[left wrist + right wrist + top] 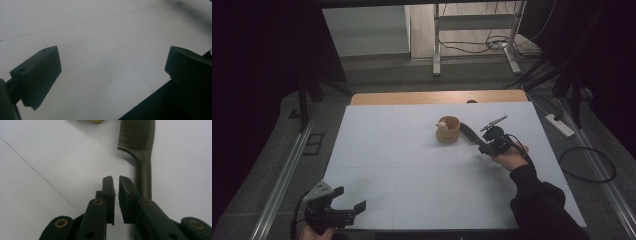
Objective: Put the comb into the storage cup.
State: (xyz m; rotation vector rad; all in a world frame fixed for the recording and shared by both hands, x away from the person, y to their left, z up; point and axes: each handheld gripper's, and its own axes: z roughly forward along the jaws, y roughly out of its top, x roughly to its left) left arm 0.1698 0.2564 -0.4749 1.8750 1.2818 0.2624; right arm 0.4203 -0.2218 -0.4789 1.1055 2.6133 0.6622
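Lying right of centre in the high view, a dark comb (470,134) rests on the white table (412,170) with its toothed end just beside a small tan wooden cup (448,129). No writing is readable on either. From the right gripper view the comb (141,142) lies flat, its handle running alongside the right gripper (115,180), whose jaws are nearly together with a thin gap and nothing between them. At the lower left, the left gripper (348,199) hangs over the table's near edge, its jaws spread wide and empty
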